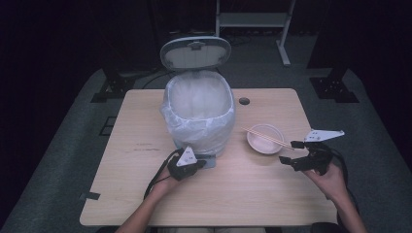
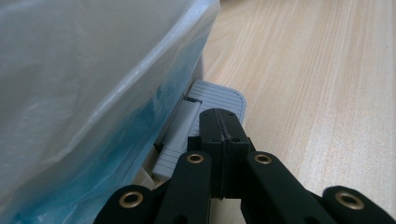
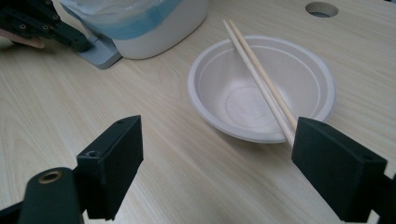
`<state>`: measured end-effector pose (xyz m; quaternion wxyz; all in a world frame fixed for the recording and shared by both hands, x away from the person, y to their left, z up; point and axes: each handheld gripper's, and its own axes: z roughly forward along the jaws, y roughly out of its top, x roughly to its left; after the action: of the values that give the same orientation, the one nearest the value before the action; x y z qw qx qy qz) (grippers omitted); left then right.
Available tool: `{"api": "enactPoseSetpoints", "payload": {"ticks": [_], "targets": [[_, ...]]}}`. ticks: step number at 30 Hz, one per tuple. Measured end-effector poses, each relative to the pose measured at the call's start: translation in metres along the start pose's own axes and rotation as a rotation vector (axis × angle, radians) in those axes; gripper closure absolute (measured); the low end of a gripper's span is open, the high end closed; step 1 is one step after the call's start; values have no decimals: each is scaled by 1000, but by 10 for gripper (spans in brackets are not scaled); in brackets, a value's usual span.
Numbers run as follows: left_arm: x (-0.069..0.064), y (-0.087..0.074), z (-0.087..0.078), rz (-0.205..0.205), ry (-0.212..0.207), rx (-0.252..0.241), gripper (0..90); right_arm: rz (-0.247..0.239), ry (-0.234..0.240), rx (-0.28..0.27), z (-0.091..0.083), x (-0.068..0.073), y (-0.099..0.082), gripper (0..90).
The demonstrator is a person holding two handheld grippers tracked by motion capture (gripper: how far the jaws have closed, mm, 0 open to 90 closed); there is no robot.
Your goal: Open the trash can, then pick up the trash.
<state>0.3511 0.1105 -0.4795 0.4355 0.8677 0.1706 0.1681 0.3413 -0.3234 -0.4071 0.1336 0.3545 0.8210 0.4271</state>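
Pedal of the lined bin, lid up, lies under the left claw mid-worktop; bowl with chopsticks sits right. Left gripper view: closed jaws press the pedal. Right gripper view: right claw gapes wide, empty, near the bowl.

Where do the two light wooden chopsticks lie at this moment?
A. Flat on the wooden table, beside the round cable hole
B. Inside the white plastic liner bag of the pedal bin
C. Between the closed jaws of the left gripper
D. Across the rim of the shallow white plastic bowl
D: in the right gripper view the pair of light wooden chopsticks rests side by side across the rim of the shallow white plastic bowl, one end sticking out past it.
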Motion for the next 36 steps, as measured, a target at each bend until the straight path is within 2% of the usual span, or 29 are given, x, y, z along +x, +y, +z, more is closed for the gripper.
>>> {"api": "enactPoseSetpoints", "payload": {"ticks": [16,23,36], "targets": [[1,-1,0,-14,-5,-9,900,-4,4,-22,6,-5,19,153],[1,-1,1,-29,-11,-14,900,-17,17,-3,10,-2,24,152],[2,-1,0,-35,-18,-14,900,-36,25,43,24,-11,33,152]]}}
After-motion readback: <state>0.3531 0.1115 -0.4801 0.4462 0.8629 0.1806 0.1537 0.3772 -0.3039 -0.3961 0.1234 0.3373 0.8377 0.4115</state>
